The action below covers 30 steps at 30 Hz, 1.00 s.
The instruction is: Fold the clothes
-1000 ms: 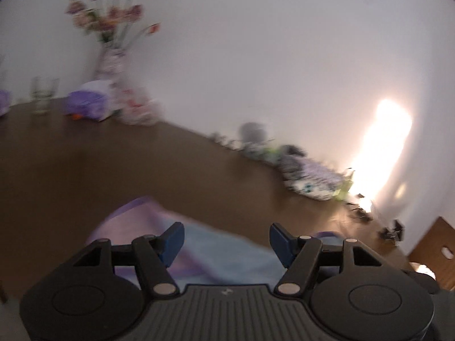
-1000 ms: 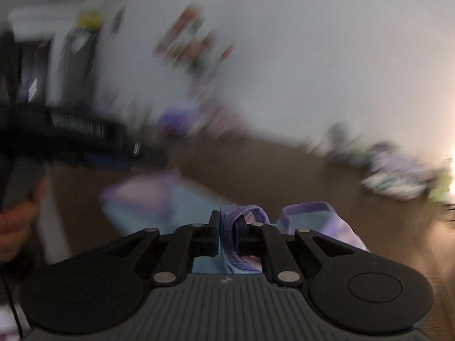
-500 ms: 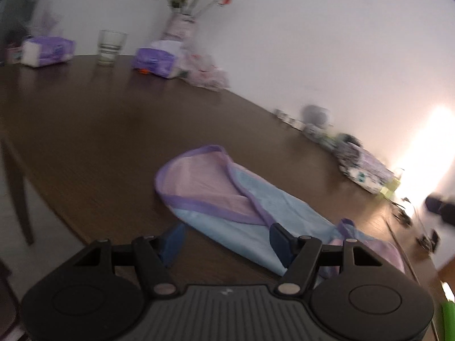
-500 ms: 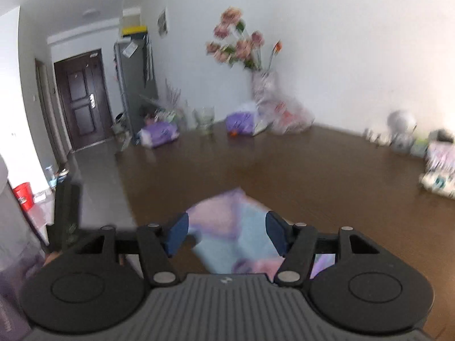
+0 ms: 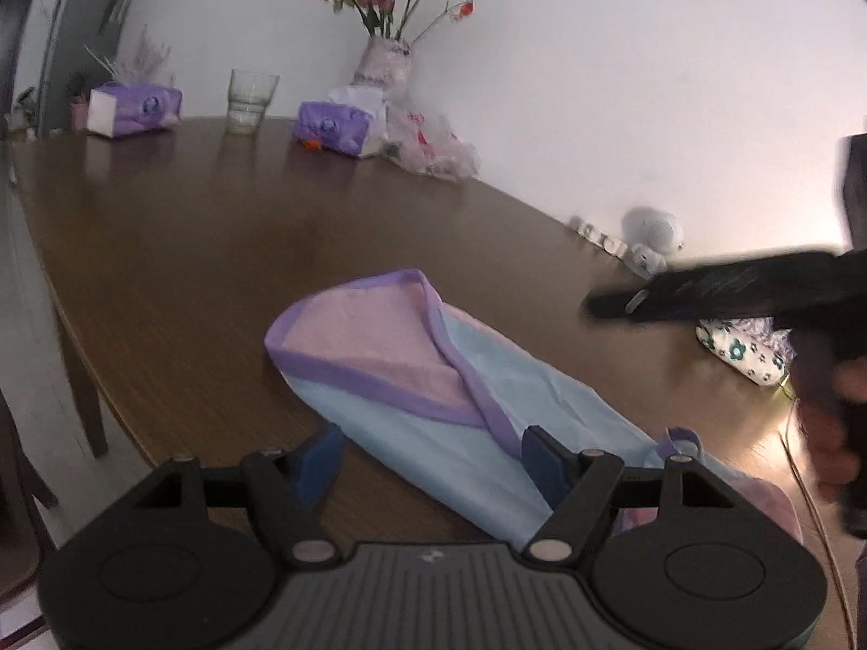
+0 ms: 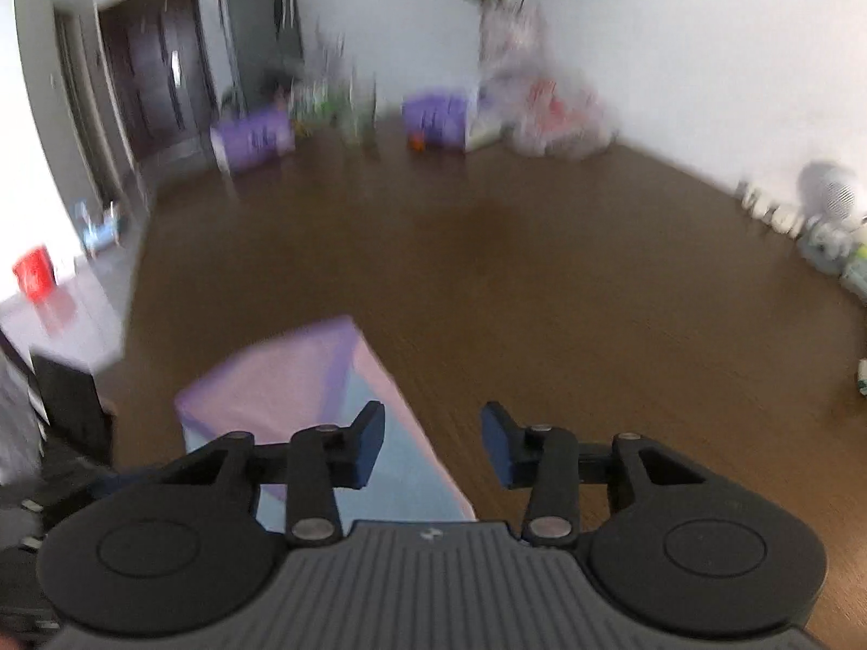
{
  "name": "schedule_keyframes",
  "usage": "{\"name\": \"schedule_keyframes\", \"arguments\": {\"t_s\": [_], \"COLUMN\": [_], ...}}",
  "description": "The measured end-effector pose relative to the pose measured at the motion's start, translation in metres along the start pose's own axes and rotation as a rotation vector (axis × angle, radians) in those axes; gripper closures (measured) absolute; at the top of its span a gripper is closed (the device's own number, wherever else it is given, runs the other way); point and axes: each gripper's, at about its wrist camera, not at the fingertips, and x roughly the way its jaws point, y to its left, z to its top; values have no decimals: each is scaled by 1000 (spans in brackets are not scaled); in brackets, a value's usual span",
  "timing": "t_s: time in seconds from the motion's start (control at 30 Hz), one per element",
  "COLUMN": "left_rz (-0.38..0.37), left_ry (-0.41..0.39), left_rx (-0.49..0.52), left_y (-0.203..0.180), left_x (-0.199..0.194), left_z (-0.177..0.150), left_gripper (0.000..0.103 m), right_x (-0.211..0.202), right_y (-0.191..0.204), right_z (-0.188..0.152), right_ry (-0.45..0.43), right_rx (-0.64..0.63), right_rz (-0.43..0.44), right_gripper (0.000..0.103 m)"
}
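A light blue garment [image 5: 487, 406] with a pink panel and purple trim lies folded lengthwise on the brown table [image 5: 217, 249]. My left gripper [image 5: 431, 460] hangs open just above its near end, and the cloth passes under the gap untouched. My right gripper [image 6: 433, 449] hovers over the table with its jaws closing and nothing between them. The garment [image 6: 282, 395] lies below its left finger. In the left wrist view the right gripper [image 5: 704, 292] is a blurred black shape at the right, held by a hand [image 5: 834, 422].
Along the far wall stand a vase of flowers [image 5: 385, 59], a glass [image 5: 250, 100], two purple tissue packs [image 5: 330, 127], a plastic bag [image 5: 433, 146], a white round figure [image 5: 653, 230] and a floral pouch [image 5: 742, 349]. The table's curved edge [image 5: 70, 325] runs at the left.
My right gripper let go of the purple-trimmed cloth, opened and swung away across the table. My left gripper tilted down over the garment, which now lies flat.
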Motion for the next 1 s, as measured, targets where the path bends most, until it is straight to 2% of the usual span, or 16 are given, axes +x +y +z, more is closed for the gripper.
{"name": "schedule_keyframes", "arguments": {"t_s": [0.07, 0.1, 0.2, 0.27, 0.3, 0.33, 0.37, 0.47, 0.57, 0.7, 0.77, 0.9, 0.97, 1.0], "left_rz": [-1, -2, -1, -2, -1, 3, 6, -21, -102, -217, -281, -386, -384, -384], "left_ry": [5, 6, 9, 10, 11, 11, 11, 39, 114, 247, 281, 254, 238, 227], "left_rx": [16, 34, 95, 100, 107, 116, 124, 200, 331, 378, 404, 457, 466, 449], "left_y": [-3, -5, -9, -8, -7, -7, -7, -17, -47, -100, -131, -189, -209, -212], "left_x": [1, 2, 6, 10, 13, 17, 20, 40, 71, 122, 143, 183, 194, 193], "left_z": [0, -1, -2, -1, 1, 3, 5, 16, 32, 55, 62, 64, 62, 63], "left_gripper": [37, 50, 79, 84, 91, 94, 95, 95, 96, 98, 99, 99, 97, 92], "right_x": [19, 23, 33, 34, 35, 32, 31, 26, 12, -18, -38, -80, -101, -113], "right_y": [2, 4, 6, 11, 12, 14, 11, -4, -34, -85, -115, -159, -169, -168], "right_z": [-4, -7, -14, -22, -24, -29, -30, -34, -43, -72, -93, -137, -156, -164], "right_ry": [59, 71, 76, 48, 37, 30, 31, 21, 10, -30, -76, -197, -270, -311], "right_rx": [-23, -32, -36, -68, -86, -86, -56, 46, 202, 450, 603, 850, 964, 1000], "right_rz": [27, 33, 49, 38, 23, 7, -9, -102, -191, -289, -344, -471, -507, -497], "right_gripper": [62, 62, 62, 66, 74, 91, 98, 99, 100, 100, 100, 100, 98, 96]}}
